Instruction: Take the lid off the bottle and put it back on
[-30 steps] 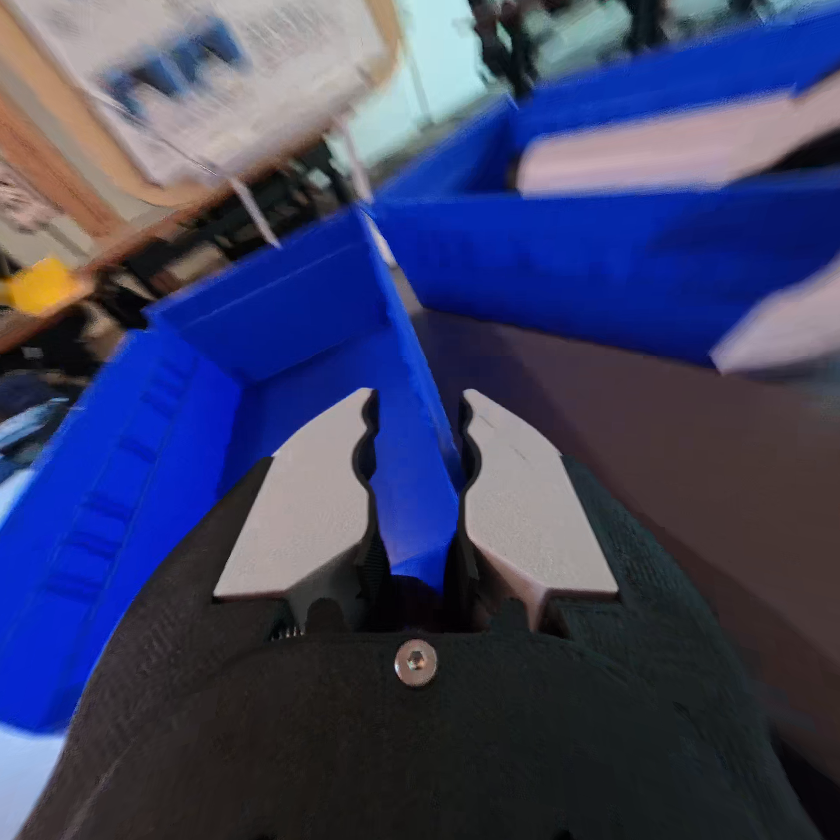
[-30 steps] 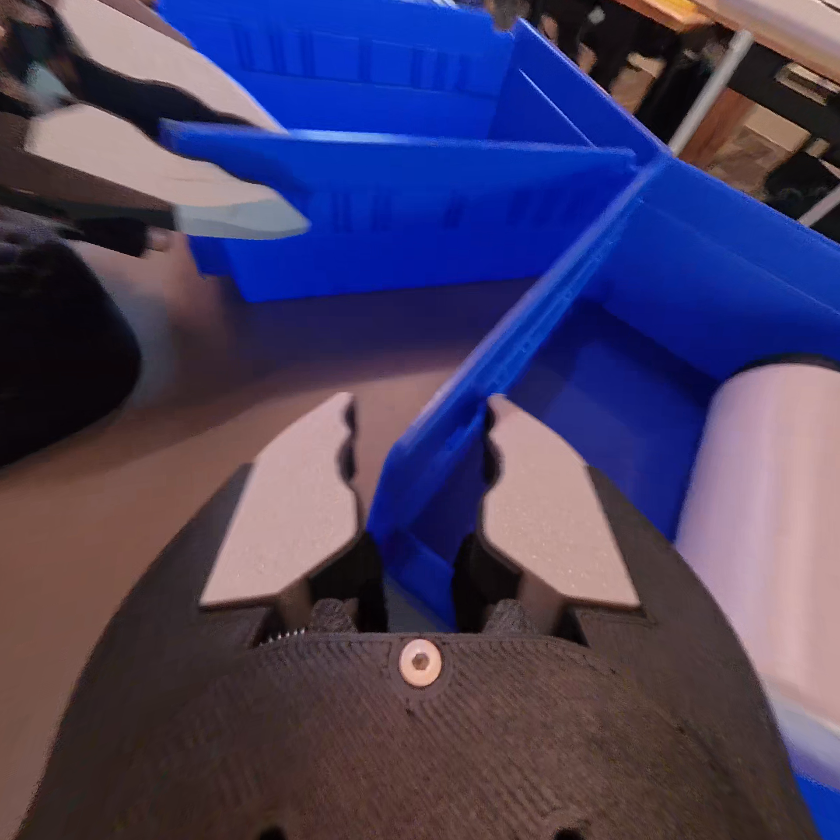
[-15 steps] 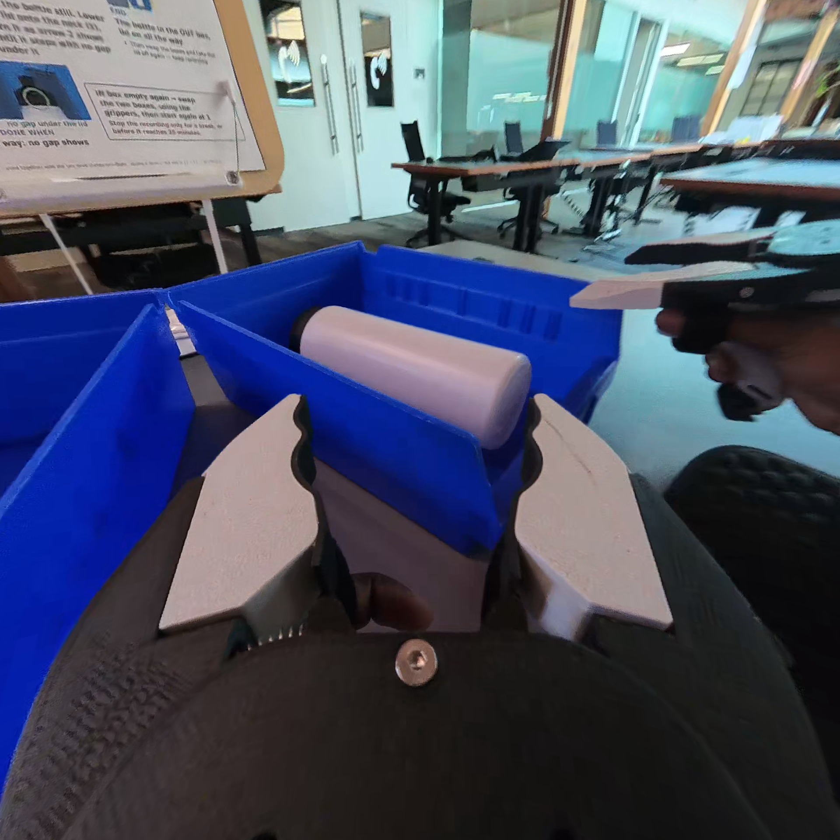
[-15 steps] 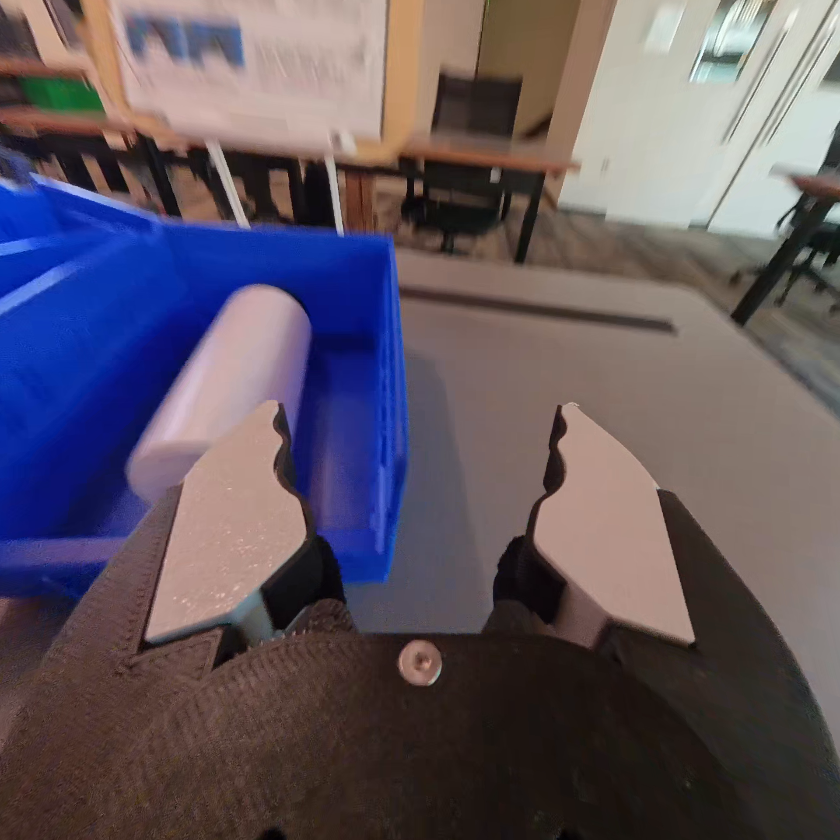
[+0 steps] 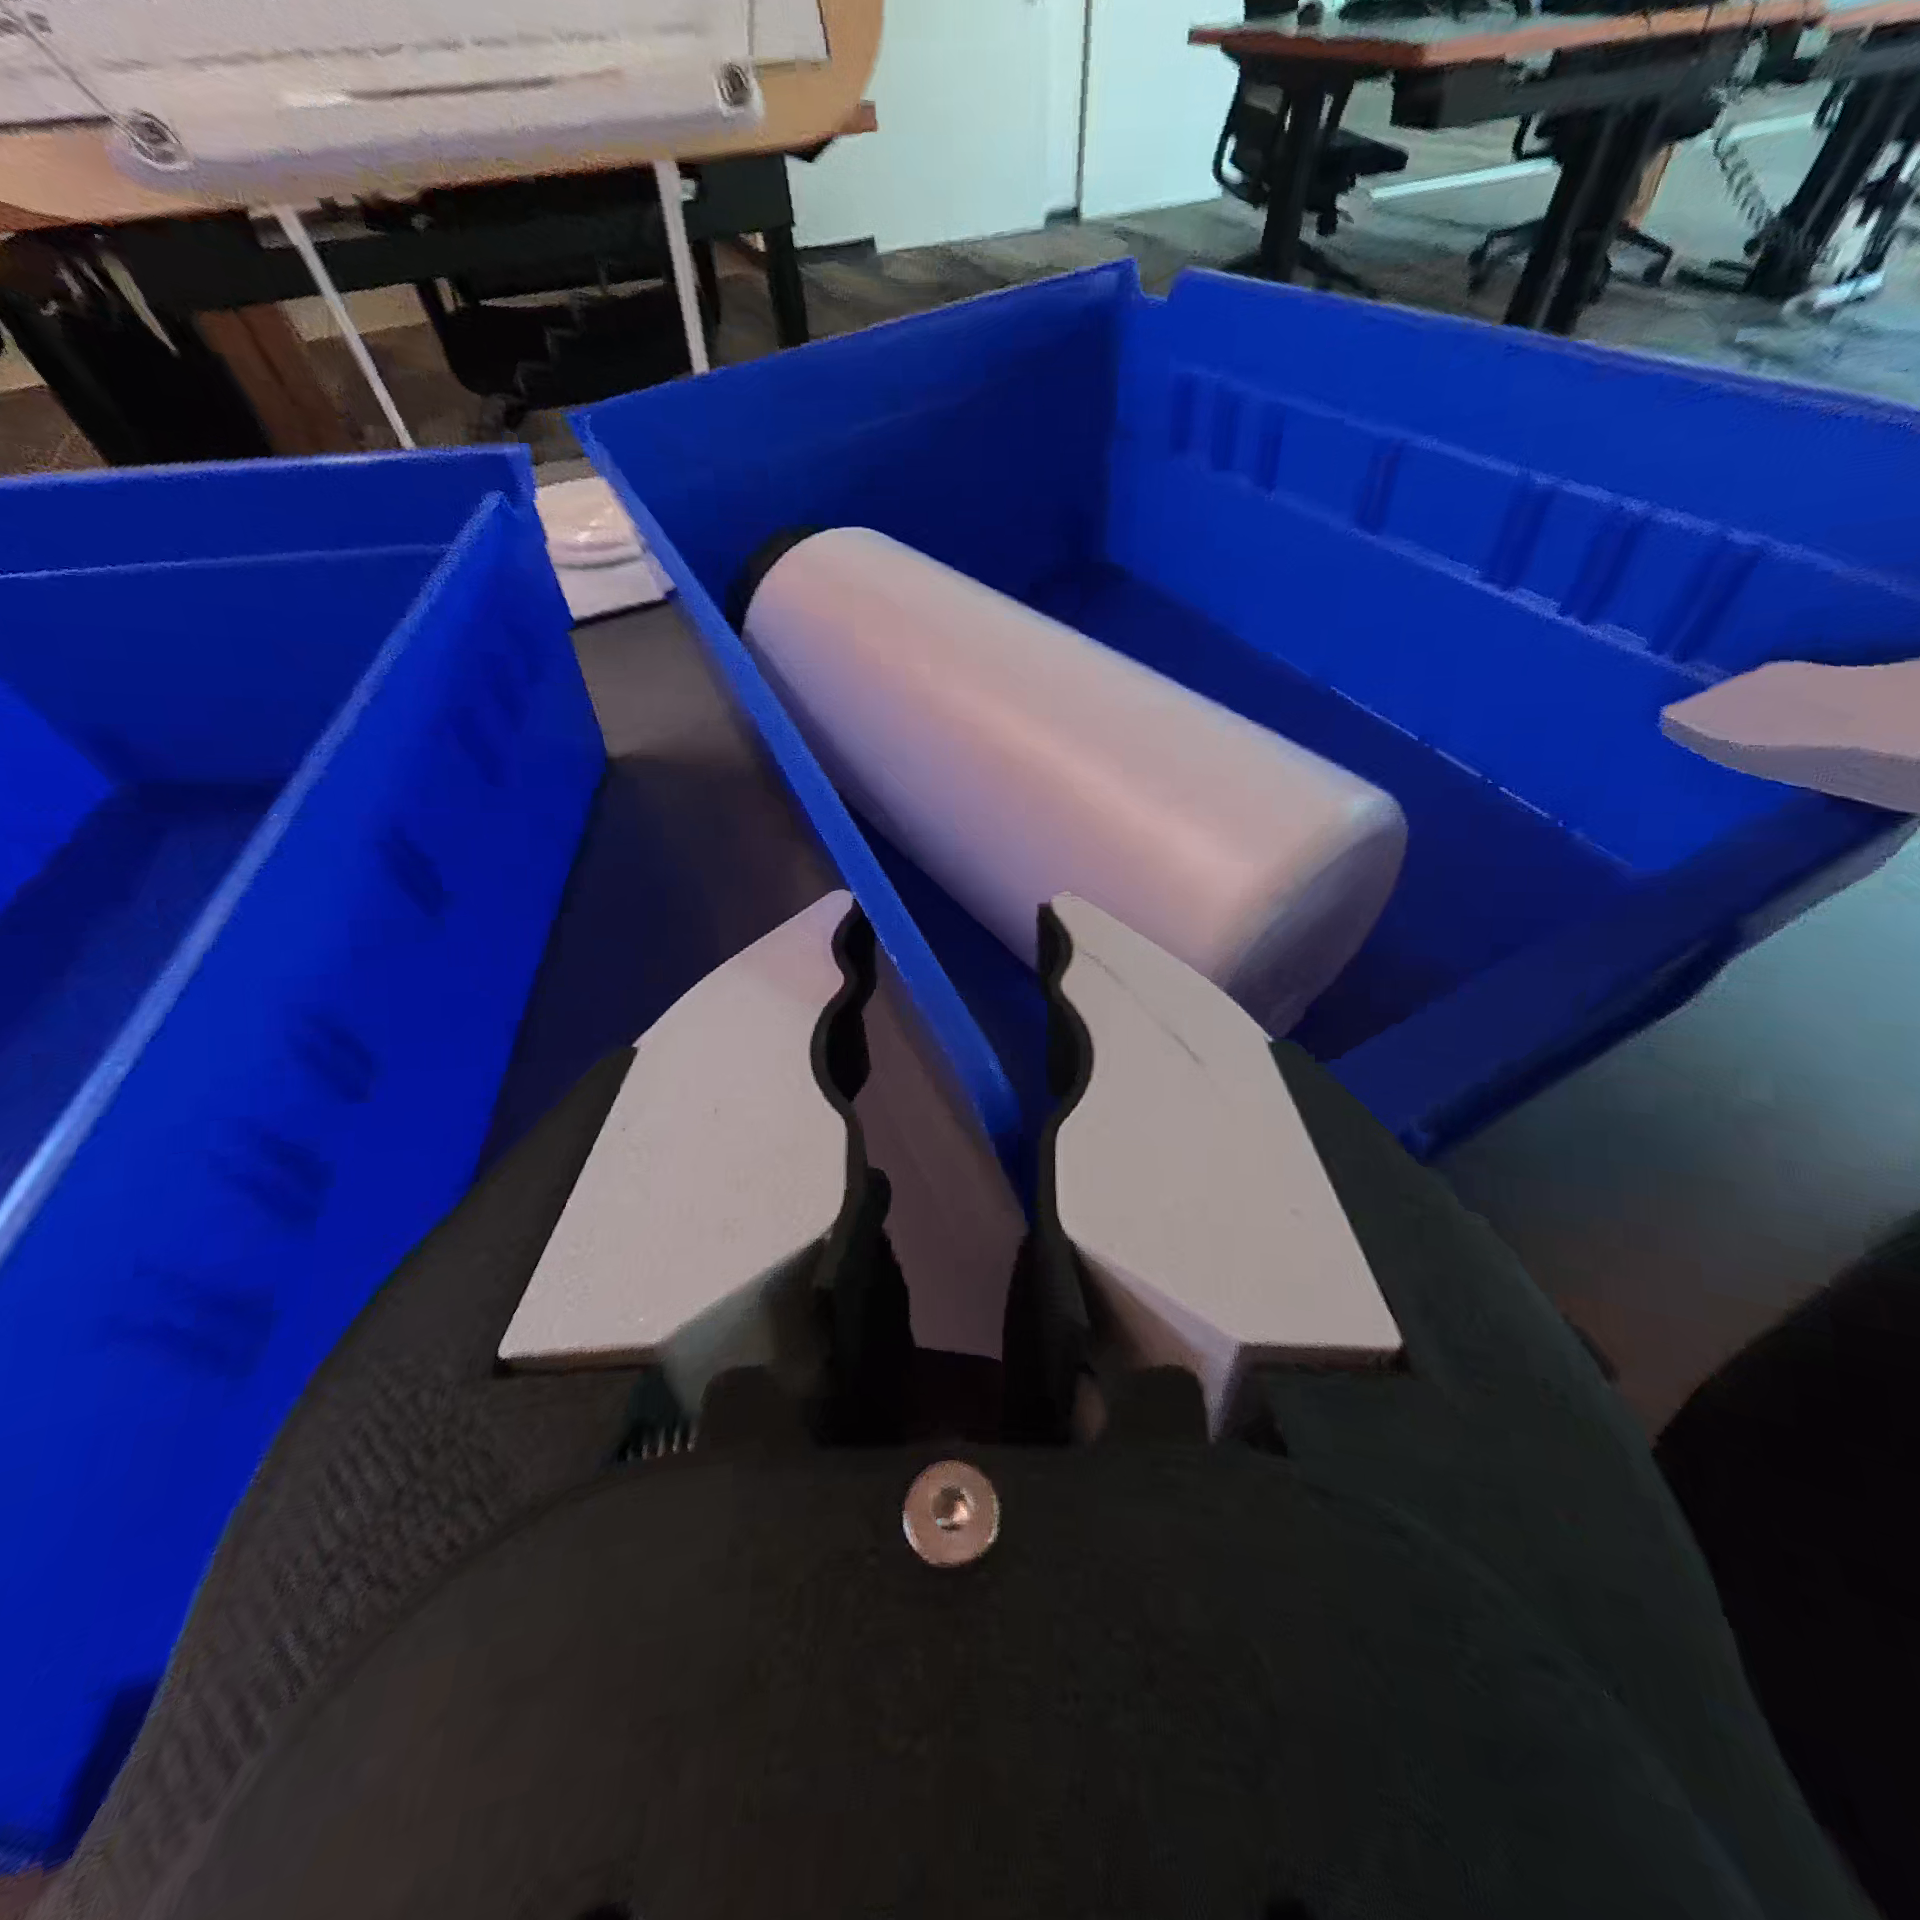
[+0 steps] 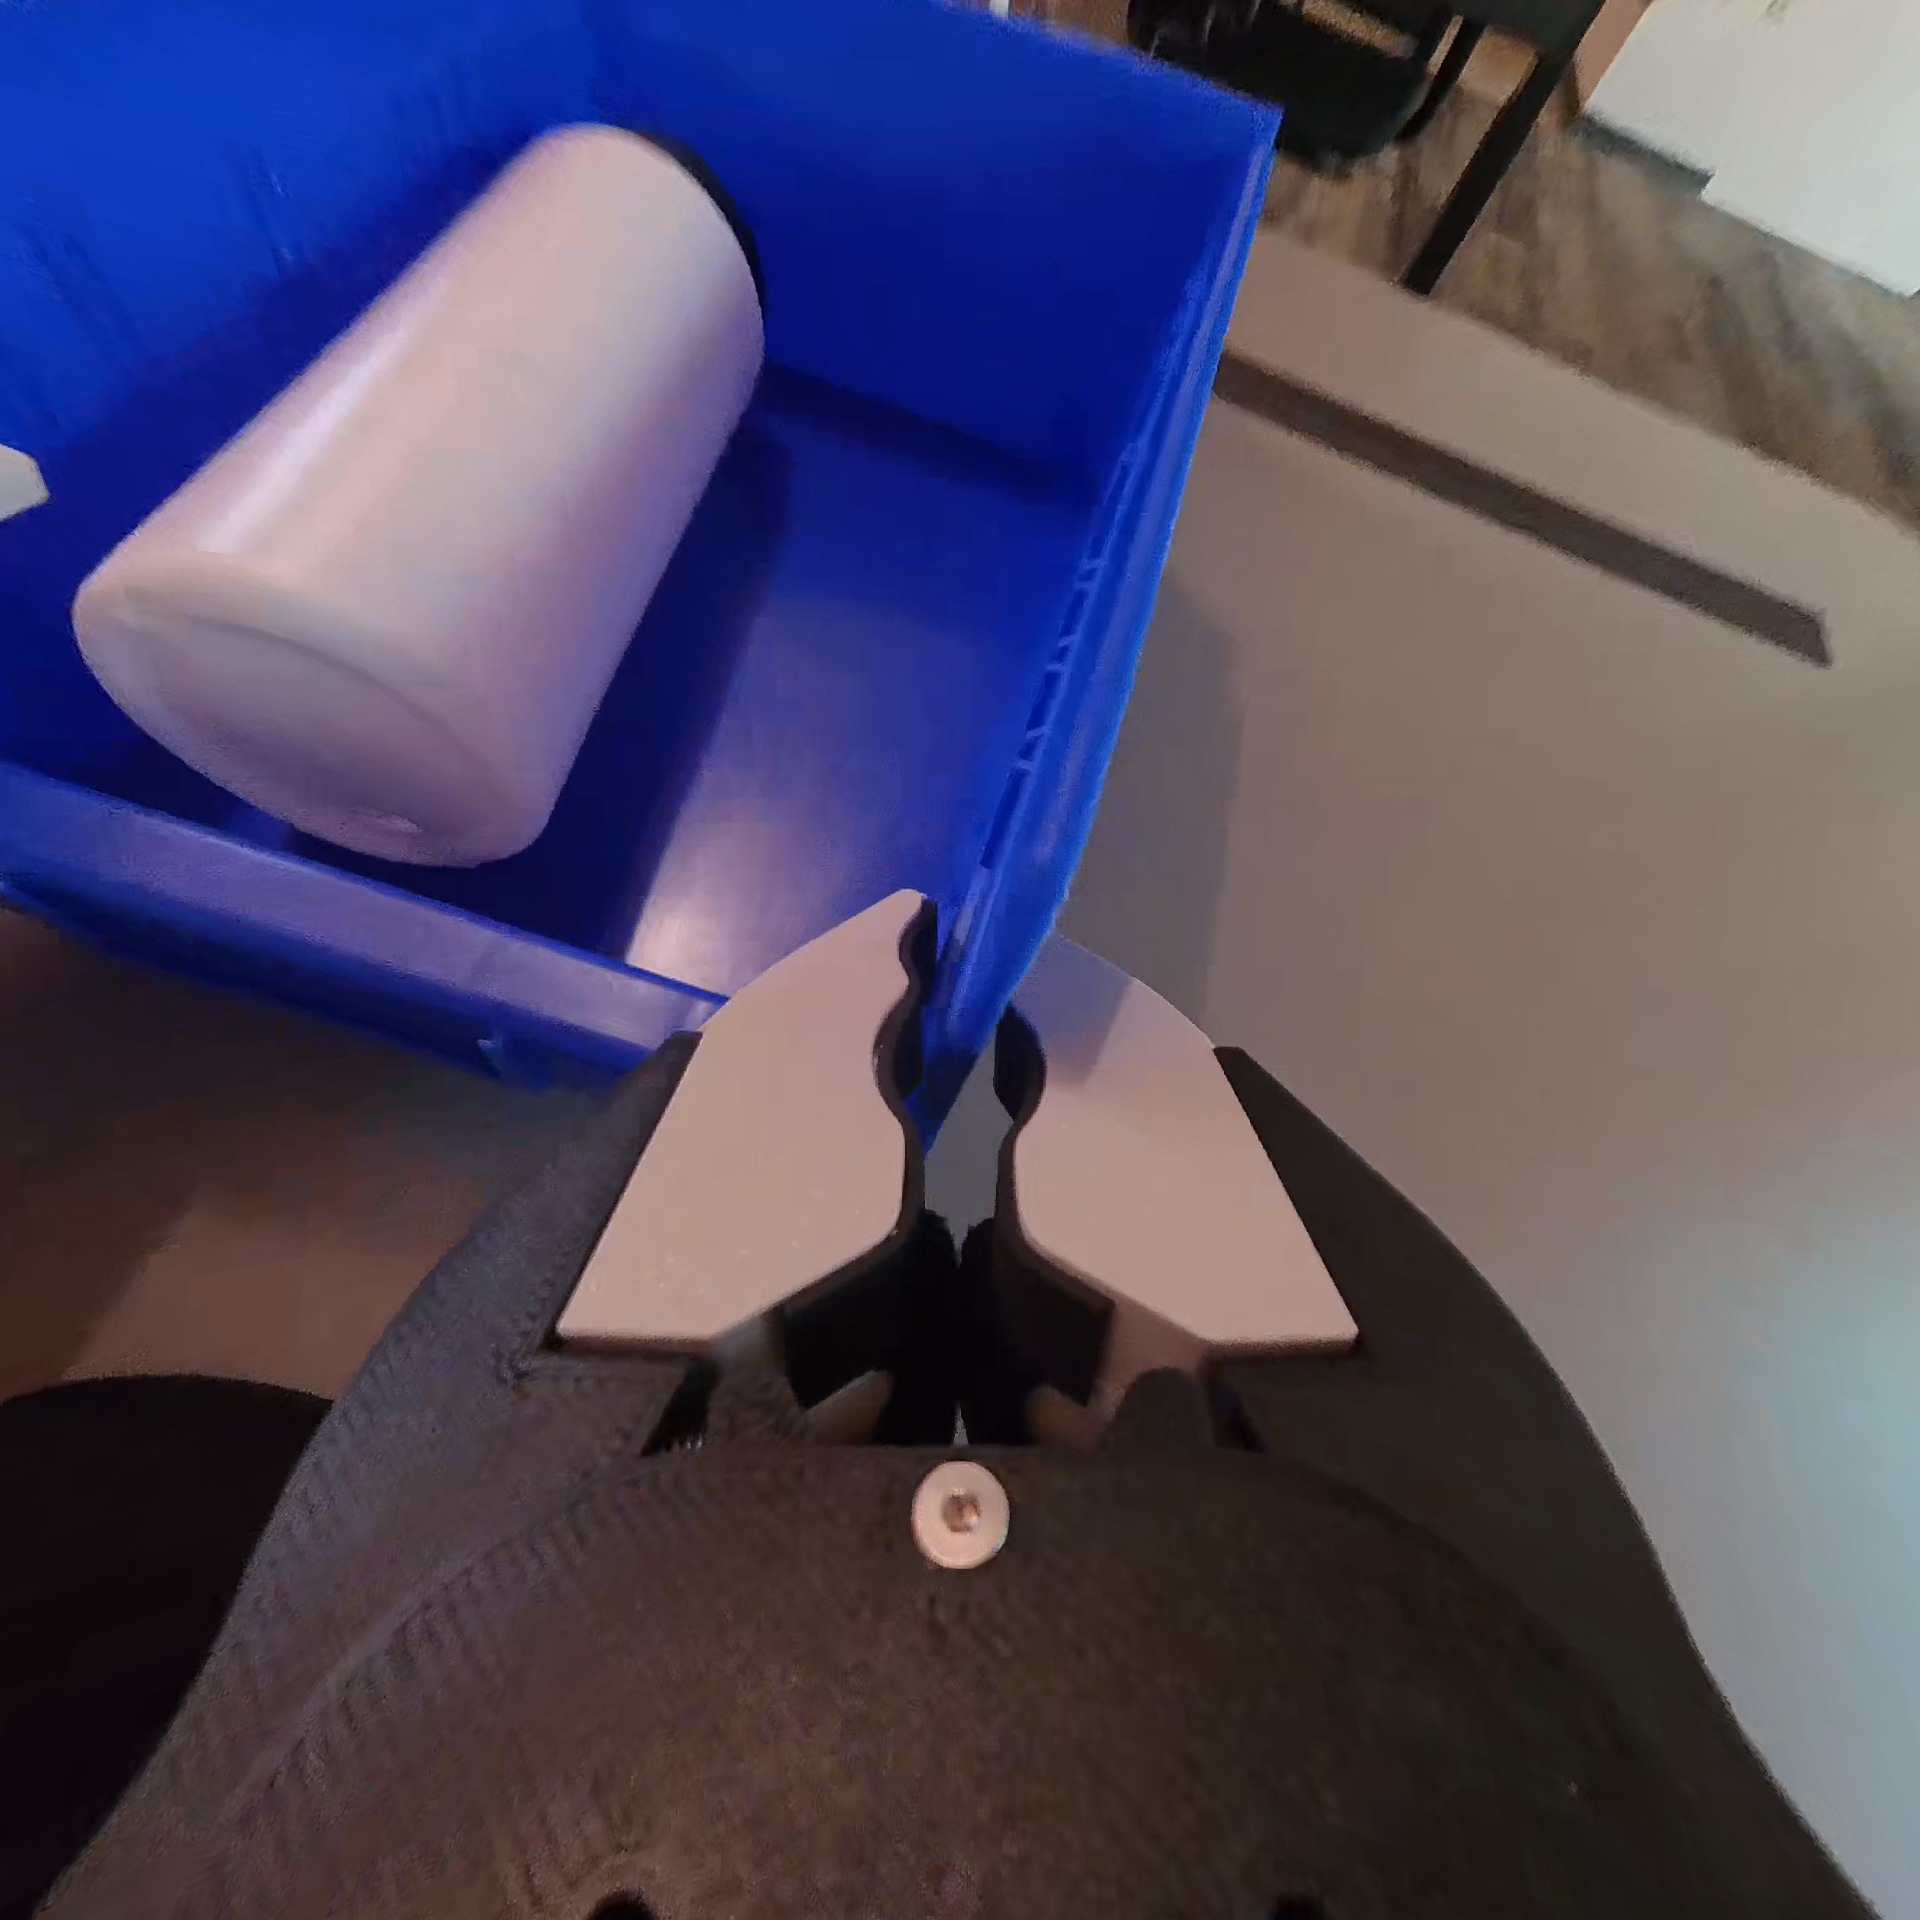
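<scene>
A pale lilac bottle (image 5: 1039, 758) lies on its side in a blue bin (image 5: 1351, 499), with its black lid (image 5: 774, 551) at the far end. My left gripper (image 5: 945, 914) straddles the bin's left wall near the front corner and is shut on it. In the right wrist view the bottle (image 6: 447, 488) lies in the same bin (image 6: 1143, 416). My right gripper (image 6: 977, 935) is shut on the bin's right wall near the front corner. One right finger (image 5: 1808, 743) shows at the left view's right edge. Neither gripper touches the bottle.
A second blue bin (image 5: 260, 831) stands close on the left with a narrow strip of table between the two. The grey table (image 6: 1455, 935) stretches to the right of the bin. A board with paper sheets (image 5: 416, 83), desks and chairs stand behind. The tips of one gripper are about 20 centimeters away from the tips of the other.
Half a second ago both grippers were wide open at the bin with the bottle. Both have since closed on its opposite side walls. A second ago each was closed around a bin wall.
</scene>
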`<state>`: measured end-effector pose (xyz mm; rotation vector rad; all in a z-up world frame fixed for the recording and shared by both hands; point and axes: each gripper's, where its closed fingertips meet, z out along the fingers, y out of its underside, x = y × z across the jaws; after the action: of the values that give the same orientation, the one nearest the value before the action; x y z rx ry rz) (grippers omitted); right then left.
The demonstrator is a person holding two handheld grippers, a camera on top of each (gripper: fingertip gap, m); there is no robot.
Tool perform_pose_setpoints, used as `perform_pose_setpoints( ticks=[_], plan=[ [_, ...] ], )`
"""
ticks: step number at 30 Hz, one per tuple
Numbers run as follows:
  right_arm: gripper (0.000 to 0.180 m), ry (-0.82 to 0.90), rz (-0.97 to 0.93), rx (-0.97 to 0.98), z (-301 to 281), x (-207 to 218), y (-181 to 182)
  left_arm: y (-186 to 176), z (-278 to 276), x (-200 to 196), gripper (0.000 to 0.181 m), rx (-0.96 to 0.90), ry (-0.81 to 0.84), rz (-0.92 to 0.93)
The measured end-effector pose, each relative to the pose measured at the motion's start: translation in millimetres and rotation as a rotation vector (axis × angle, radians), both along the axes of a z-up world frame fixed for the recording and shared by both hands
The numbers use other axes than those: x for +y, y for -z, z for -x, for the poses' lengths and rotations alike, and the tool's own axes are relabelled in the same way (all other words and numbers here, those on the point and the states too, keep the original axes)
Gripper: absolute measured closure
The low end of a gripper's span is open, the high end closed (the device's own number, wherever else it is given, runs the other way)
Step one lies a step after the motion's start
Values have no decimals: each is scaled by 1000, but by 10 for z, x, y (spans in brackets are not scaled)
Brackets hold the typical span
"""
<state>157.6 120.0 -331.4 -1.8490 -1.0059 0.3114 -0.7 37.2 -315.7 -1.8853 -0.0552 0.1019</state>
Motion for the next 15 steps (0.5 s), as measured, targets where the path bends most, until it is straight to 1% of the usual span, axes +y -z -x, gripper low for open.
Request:
perform_pose_setpoints(
  ticks=[1,3,7,11,15],
  plan=[
    [172,9,-33,10,6,-17,-83,-58,22,-3,154,-12,-7,-23],
    [172,31,-109,21,19,-60,-254,-207,76,-23,156,19,-27,-70],
    [172,47,-249,78,92,-206,-736,-695,192,-131,159,59,-40,-182],
    [172,41,-313,101,243,-379,-1174,-1100,360,-314,160,85,-62,-228],
    [172,-10,-354,119,560,-557,-1458,-1335,652,-585,159,108,-120,-234]
  ],
)
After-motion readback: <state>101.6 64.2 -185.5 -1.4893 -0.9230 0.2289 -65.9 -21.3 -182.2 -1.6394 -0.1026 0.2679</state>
